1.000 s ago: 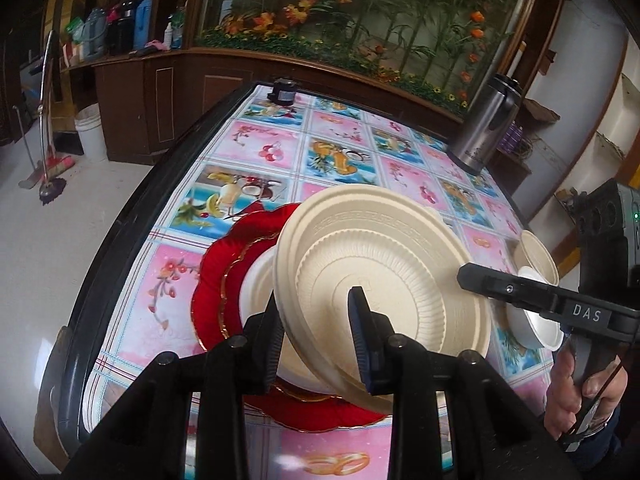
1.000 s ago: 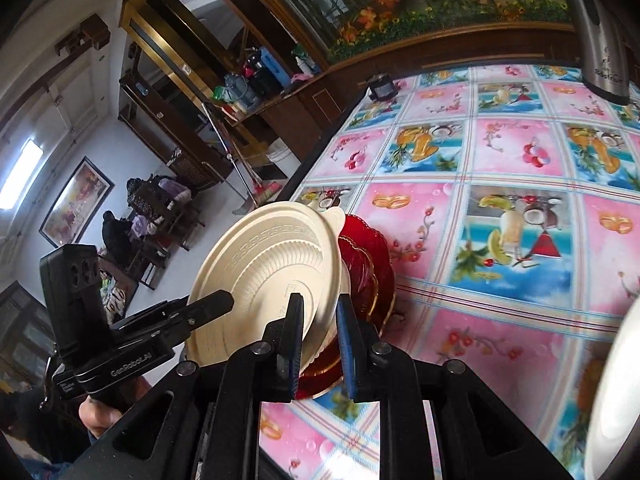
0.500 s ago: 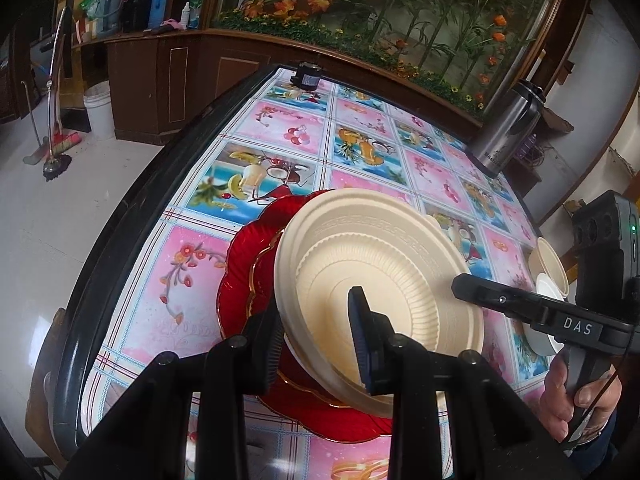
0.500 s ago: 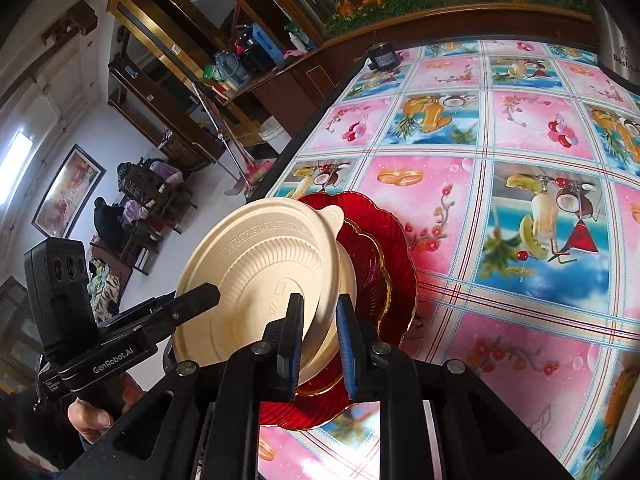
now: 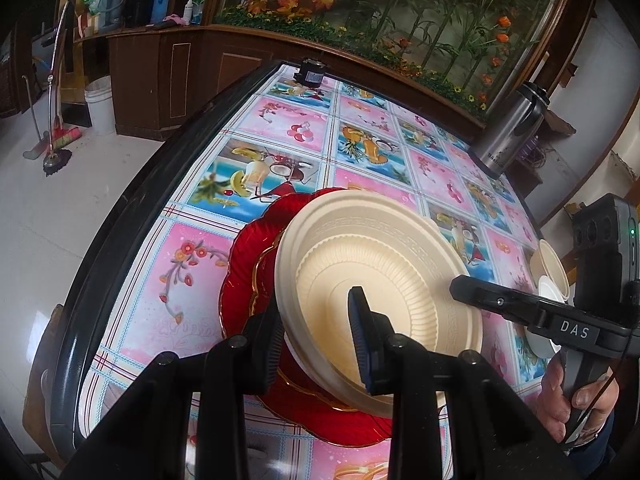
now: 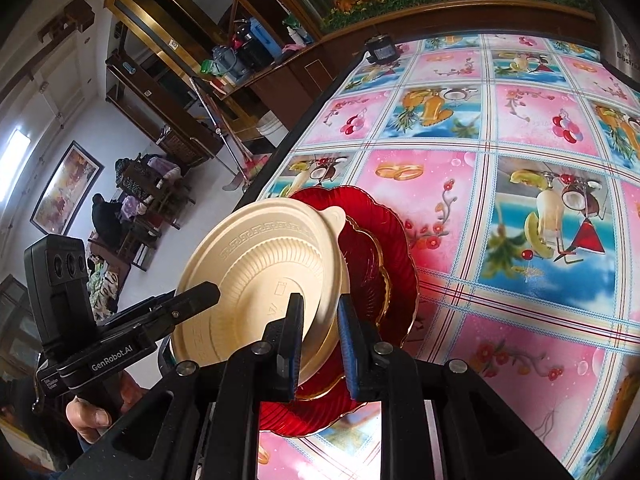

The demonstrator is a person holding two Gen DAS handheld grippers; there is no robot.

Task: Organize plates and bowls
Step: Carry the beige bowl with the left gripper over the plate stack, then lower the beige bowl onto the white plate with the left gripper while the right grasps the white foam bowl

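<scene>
A cream plate (image 5: pixel 380 272) is held tilted just above a stack of red plates (image 5: pixel 244 264) on the table. My left gripper (image 5: pixel 316 340) is shut on the plate's near rim. My right gripper (image 6: pixel 318 344) is shut on the opposite rim of the same cream plate (image 6: pixel 256 264), over the red plates (image 6: pixel 384 248). Each gripper shows in the other's view: the right one (image 5: pixel 520 308) and the left one (image 6: pixel 160 316). A pale bowl or plate under the cream plate is mostly hidden. Two small bowls (image 5: pixel 552 272) sit at the table's right edge.
The table (image 5: pixel 288 128) has a patterned pink and blue cloth and a dark rim. A steel thermos (image 5: pixel 508 128) stands at the far right. A small black device (image 5: pixel 312 74) sits at the far edge. Cabinets and a planter lie beyond.
Both grippers have carried the cream plate a little lower and closer over the red plates. Both stay shut on it.
</scene>
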